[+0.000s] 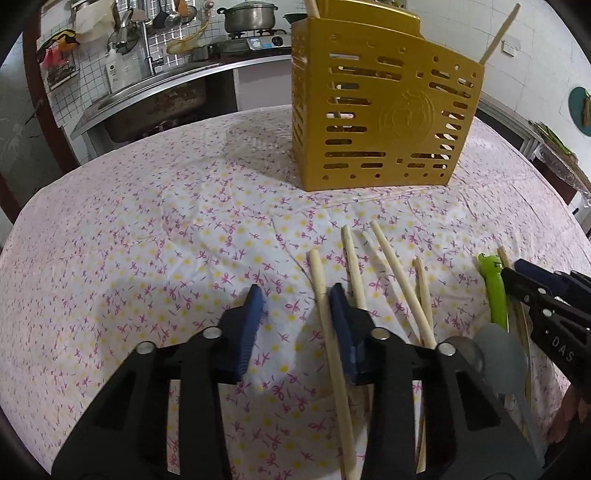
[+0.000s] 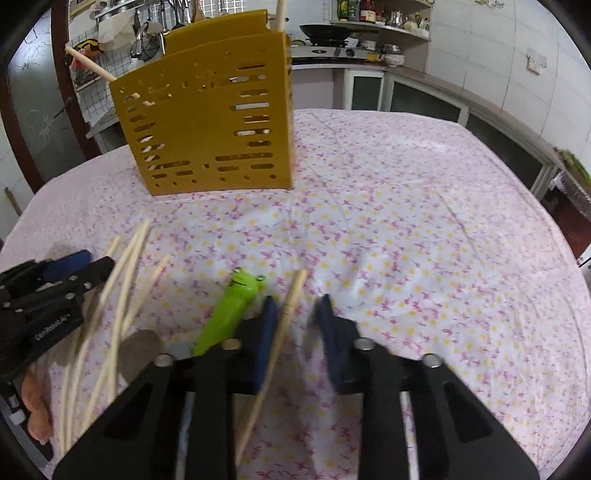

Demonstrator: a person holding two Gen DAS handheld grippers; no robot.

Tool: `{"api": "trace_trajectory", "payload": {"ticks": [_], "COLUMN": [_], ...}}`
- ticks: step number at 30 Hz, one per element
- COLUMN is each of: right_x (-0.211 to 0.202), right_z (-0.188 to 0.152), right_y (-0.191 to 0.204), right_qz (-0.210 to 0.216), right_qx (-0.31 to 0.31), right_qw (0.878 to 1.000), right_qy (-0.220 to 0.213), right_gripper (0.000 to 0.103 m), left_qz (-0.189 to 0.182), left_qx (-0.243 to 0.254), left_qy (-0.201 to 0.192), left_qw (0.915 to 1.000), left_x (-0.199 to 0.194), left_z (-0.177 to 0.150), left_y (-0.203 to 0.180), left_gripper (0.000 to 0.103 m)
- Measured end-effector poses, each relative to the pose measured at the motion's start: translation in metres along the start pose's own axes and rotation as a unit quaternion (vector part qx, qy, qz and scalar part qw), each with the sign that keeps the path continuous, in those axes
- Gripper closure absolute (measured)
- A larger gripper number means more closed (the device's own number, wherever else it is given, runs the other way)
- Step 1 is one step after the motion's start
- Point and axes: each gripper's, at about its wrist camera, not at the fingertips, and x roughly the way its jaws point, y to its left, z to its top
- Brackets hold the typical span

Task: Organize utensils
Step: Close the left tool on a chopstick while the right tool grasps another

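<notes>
A gold slotted utensil holder [image 1: 380,118] stands on the floral tablecloth, with chopsticks poking out of its top; it also shows in the right wrist view [image 2: 207,125]. Several wooden chopsticks [image 1: 399,280] lie loose on the cloth. My left gripper [image 1: 297,299] is open, low over the cloth; one chopstick [image 1: 327,325] lies just inside its right finger. My right gripper [image 2: 295,306] is open around another chopstick [image 2: 280,332]. A green frog-handled utensil [image 2: 229,310] lies just left of it, and shows in the left wrist view [image 1: 493,291].
A grey spoon bowl [image 1: 498,354] lies among the chopsticks. The table [image 1: 129,240] has a floral cloth. Behind it are a sink counter [image 1: 155,88], a stove with a pot [image 1: 251,18] and cabinets [image 2: 424,99].
</notes>
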Motion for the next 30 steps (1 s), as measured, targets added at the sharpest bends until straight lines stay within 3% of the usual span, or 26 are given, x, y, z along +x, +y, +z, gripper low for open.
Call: {"api": "trace_trajectory", "payload": {"ticks": [5, 7, 8, 30], "right_x": [0.001, 0.000, 0.000, -0.009], "right_z": [0.001, 0.000, 0.001, 0.000], "right_y": [-0.002, -0.002, -0.002, -0.014], "right_qz": [0.014, 0.015, 0.016, 0.045], "right_qx": [0.014, 0.015, 0.016, 0.036], "right_qw": [1.000, 1.000, 1.000, 0.998], "right_qy": [0.001, 0.001, 0.000, -0.016], "right_gripper": [0.090, 0.091, 0.091, 0.092], "left_qz": [-0.007, -0.021, -0.026, -0.037], "left_qx": [0.001, -0.006, -0.009, -0.019], "left_qy": [0.002, 0.005, 0.007, -0.008], "left_qw": [1.0000, 0.9997, 0.9996, 0.9991], "left_x": [-0.001, -0.002, -0.002, -0.017], "left_z": [0.001, 0.001, 0.002, 0.002], "left_y": [-0.001, 0.002, 0.003, 0.008], "left_gripper": [0.080, 0.094, 0.096, 0.099]}}
